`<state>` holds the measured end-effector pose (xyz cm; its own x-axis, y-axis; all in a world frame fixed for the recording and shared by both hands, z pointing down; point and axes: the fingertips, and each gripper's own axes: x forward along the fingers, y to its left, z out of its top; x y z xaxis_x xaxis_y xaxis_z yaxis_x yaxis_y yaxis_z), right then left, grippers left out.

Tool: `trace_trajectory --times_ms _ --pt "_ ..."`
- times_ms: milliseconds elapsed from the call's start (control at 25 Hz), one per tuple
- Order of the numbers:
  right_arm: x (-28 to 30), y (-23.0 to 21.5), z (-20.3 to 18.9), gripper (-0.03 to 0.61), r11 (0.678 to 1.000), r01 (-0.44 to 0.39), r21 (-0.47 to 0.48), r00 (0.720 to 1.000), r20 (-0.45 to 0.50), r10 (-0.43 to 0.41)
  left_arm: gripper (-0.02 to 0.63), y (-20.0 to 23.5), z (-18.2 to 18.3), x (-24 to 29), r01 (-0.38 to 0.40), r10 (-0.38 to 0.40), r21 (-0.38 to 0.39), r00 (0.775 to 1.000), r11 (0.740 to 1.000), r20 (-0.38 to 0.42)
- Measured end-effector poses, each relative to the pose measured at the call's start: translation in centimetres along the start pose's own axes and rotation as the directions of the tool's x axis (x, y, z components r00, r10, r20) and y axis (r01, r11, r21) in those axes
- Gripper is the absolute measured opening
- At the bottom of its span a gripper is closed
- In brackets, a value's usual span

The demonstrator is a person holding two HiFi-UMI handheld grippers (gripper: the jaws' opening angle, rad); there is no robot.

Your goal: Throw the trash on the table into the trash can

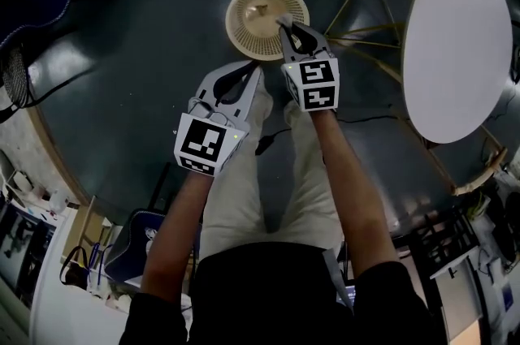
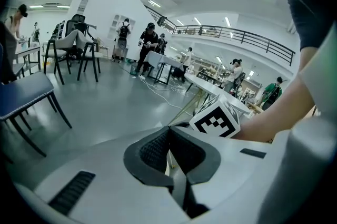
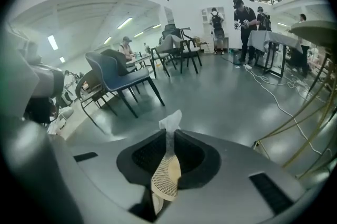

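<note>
The left gripper (image 2: pixel 169 136) is pressed fully closed on nothing. Just ahead, the right gripper (image 3: pixel 169 138) pinches a scrap of white tissue (image 3: pixel 169 123) (thin, light stuff) over the mesh trash can (image 1: pixel 237 20) on the floor. Released off-centre, the tissue could drift past the rim or cling to a pad. The white table (image 1: pixel 457 47) stands well apart.

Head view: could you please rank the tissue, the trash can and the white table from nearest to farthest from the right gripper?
1. The tissue: pinched in the right gripper itself, at its tips.
2. The trash can: on the floor, just beyond and below the tips.
3. The white table: well off to the right.
</note>
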<state>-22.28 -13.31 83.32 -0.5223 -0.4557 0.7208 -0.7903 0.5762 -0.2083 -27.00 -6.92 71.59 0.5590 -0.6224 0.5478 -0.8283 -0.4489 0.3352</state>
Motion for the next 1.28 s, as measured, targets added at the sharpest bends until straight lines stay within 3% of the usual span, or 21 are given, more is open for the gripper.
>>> trace_trajectory --times_ms 640,960,1280 --pt "6.8 -1.0 -6.4 0.06 1.0 0.003 0.009 0.999 -0.041 -0.002 0.015 3.0 -6.3 4.6 0.028 -0.027 0.017 0.999 0.999 -0.047" --pt "7.7 -0.8 -8.0 0.087 1.0 -0.01 0.028 0.998 -0.066 0.012 0.015 3.3 -6.4 5.2 0.05 -0.048 0.042 0.998 0.998 -0.05" --pt "6.0 -0.1 -6.9 0.138 1.0 -0.017 0.021 0.998 -0.065 0.018 0.015 2.6 -4.8 3.8 0.063 -0.061 0.058 0.997 0.996 -0.047"
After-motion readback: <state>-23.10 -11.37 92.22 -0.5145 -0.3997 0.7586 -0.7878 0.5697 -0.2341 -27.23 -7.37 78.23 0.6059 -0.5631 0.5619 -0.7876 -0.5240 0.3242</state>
